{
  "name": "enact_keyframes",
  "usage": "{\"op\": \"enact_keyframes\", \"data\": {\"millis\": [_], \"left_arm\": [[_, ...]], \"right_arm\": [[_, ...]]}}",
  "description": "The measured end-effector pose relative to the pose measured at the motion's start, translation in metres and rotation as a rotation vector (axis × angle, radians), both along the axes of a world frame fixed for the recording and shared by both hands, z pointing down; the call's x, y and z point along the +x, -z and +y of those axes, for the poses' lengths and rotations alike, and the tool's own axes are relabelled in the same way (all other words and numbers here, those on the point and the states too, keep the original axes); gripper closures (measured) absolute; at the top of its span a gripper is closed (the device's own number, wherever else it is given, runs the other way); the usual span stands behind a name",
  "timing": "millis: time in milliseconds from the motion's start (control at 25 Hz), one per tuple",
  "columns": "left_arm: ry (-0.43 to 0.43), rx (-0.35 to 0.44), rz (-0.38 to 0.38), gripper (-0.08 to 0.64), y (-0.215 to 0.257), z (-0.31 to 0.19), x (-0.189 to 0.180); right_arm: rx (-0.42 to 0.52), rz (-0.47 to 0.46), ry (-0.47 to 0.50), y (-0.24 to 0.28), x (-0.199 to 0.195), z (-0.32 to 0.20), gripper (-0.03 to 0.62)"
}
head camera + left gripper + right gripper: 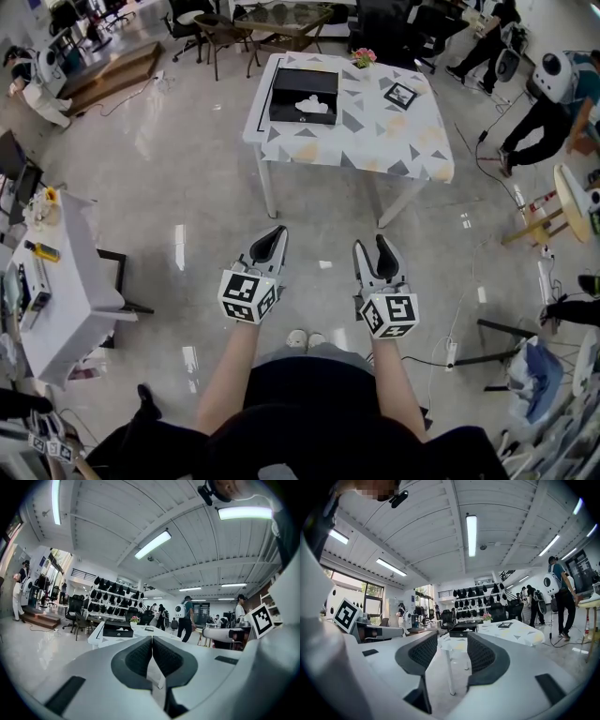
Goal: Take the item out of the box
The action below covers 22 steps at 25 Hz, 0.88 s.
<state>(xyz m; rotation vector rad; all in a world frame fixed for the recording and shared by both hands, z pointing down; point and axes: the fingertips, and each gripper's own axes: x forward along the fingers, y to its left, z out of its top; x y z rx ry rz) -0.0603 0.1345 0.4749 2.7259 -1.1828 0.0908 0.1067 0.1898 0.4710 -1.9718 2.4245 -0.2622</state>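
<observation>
1. Person's forearms (230, 375), bottom centre of the head view, reaching forward over dark clothing.
2. left gripper (273, 234), lower centre-left. Fingers pressed together, nothing between them; the left gripper view shows the ribbed pads meeting along one seam. Held over bare floor, well apart from the table.
3. right gripper (373, 246), lower centre-right. Fingers standing apart, the gap empty; only floor and a table leg show through it in the right gripper view.
4. Table (375, 131), upper centre, white top with grey and tan triangles.
5. Box (303, 97), black, lid off or folded back, on the table's left part.
6. Item (315, 106), white, lying inside the box; what it is cannot be made out.
7. Flowers (364, 57), pink, at the table's far edge; small black-framed square (401, 95) to their right.

Status: nothing done. Judged left to do: approach the table, reach into the box, grip the item, lift it out.
</observation>
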Motion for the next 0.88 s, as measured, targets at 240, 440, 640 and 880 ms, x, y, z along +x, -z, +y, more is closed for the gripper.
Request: {"op": "enact_keyframes", "data": {"millis": [240, 440, 640, 880], "left_arm": [[0.008, 0.010, 0.008, 0.538, 0.001, -0.004, -0.017], [0.012, 0.012, 0.008, 0.538, 0.000, -0.007, -0.022], [0.008, 0.010, 0.007, 0.538, -0.002, -0.017, -0.019], [0.013, 0.026, 0.009, 0.538, 0.001, -0.040, -0.016]], "right_arm": [[0.021, -0.010, -0.011, 0.003, -0.012, -0.001, 0.407], [0.025, -0.008, -0.019, 0.004, -0.013, -0.002, 0.407], [0.031, -0.011, -0.024, 0.004, -0.008, -0.011, 0.407], [0.041, -0.003, -0.023, 0.005, -0.003, -0.032, 0.407]]}}
